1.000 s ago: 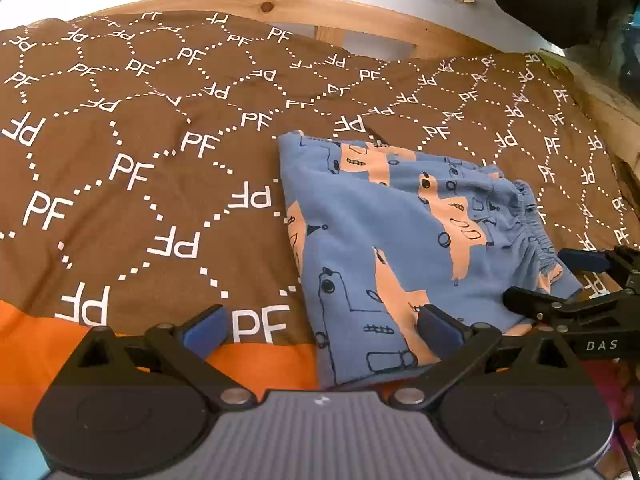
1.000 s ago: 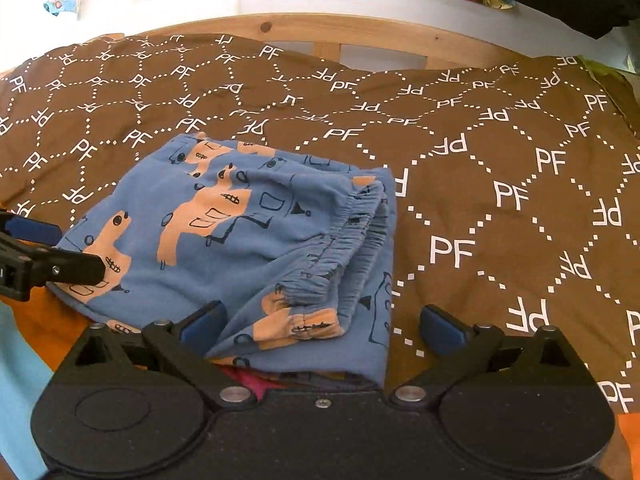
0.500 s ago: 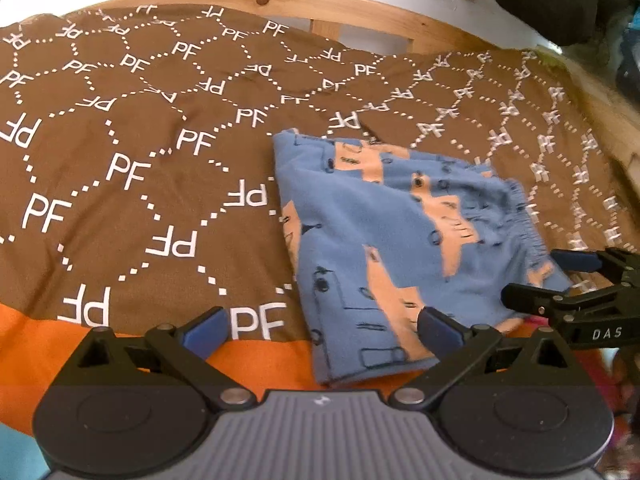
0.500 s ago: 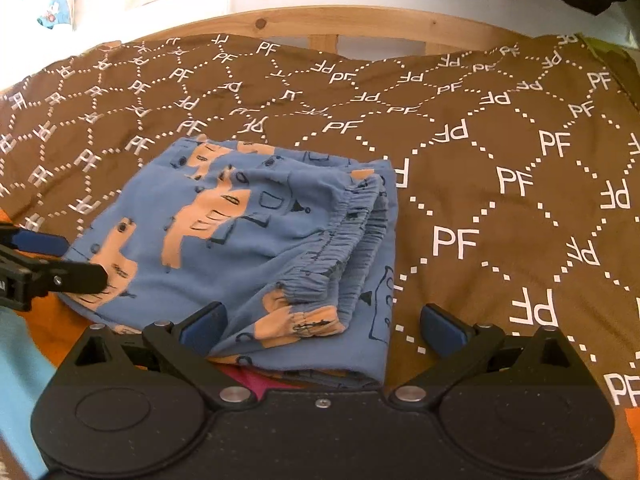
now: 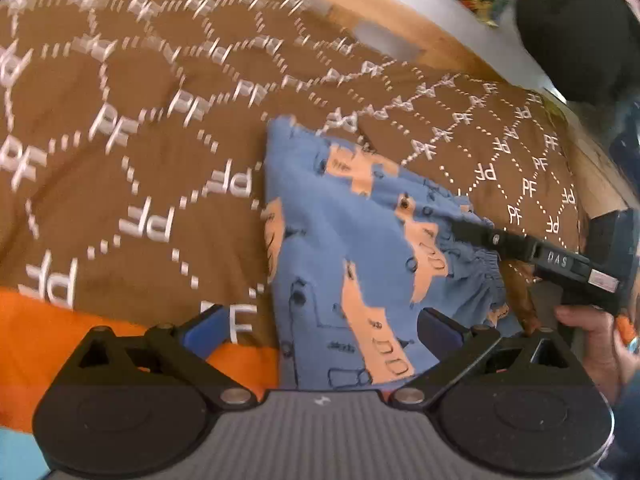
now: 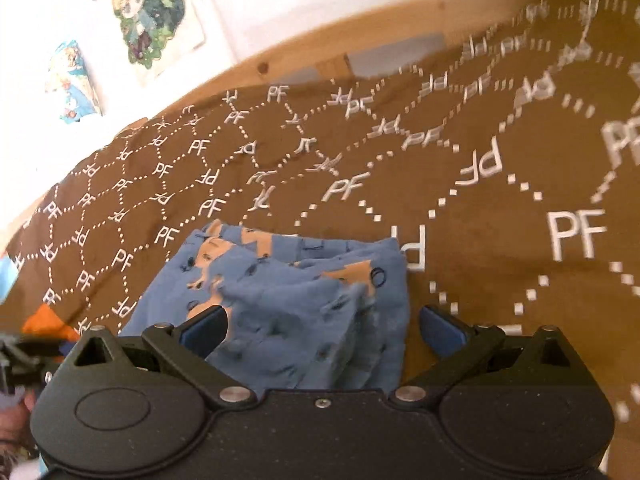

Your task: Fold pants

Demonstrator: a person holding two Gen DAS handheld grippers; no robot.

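The folded blue pants [image 5: 360, 256] with orange prints lie on the brown bedspread [image 5: 132, 168]. Their near end sits between the fingers of my left gripper [image 5: 320, 326], which is open and holds nothing. In the left wrist view my right gripper [image 5: 520, 244] reaches in from the right, one black finger lying across the gathered waistband, with a person's hand [image 5: 588, 332] behind it. In the right wrist view the bunched waistband end of the pants [image 6: 288, 292] fills the gap of my open right gripper [image 6: 322, 326]. My left gripper [image 6: 24, 354] shows as a blur at the far left.
A wooden bed frame [image 5: 360, 4] borders the far side of the bedspread, with a white wall and pictures [image 6: 152, 12] behind. An orange band [image 5: 52, 328] runs along the near edge. A dark bulky object [image 5: 576, 28] sits at the upper right.
My right gripper has pushed forward and tilted, so the waistband now lies between its fingers. The left gripper has tilted and moved in slightly. Both views are motion-blurred.
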